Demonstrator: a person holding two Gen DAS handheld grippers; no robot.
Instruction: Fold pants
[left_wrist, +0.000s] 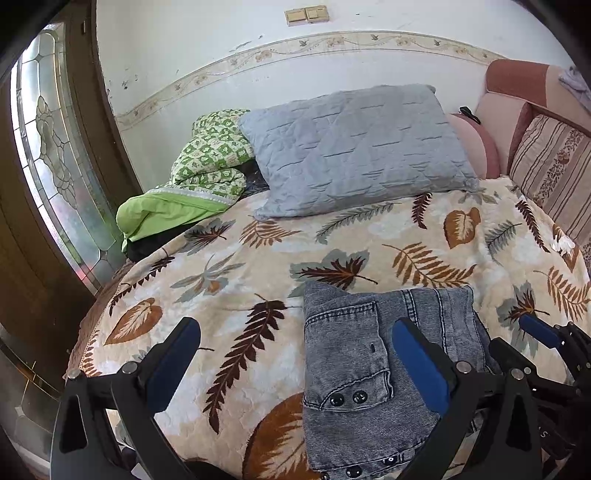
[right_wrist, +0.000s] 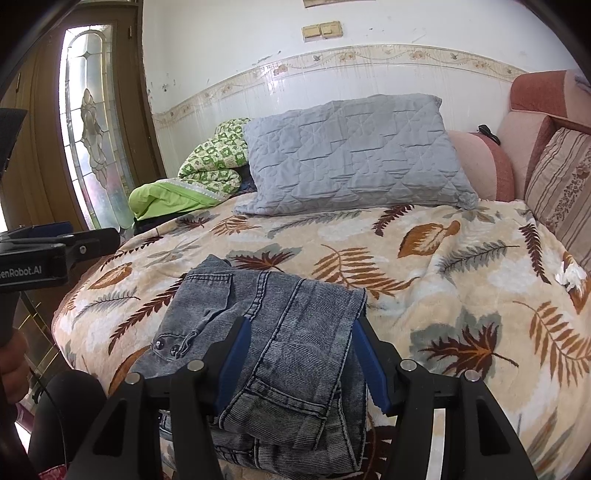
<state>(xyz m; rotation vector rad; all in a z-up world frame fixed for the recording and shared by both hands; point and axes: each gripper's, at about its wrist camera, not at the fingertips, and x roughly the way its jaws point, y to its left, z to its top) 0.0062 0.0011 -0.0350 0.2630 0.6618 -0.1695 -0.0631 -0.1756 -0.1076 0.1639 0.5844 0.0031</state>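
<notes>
Only leftward: pants (left_wrist: 388, 354) pocket buttons (left_wrist: 347, 398)

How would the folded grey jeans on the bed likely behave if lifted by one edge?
The jeans would probably sag and unfold, since the layers lie loose. The thick, ribbed denim looks fairly heavy. They likely won't slide easily on the plush blanket.

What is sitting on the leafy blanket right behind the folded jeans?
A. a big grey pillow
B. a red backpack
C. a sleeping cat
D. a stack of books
A. A quilted grey pillow lies on the leaf-print blanket, farther back than the folded jeans.
</notes>
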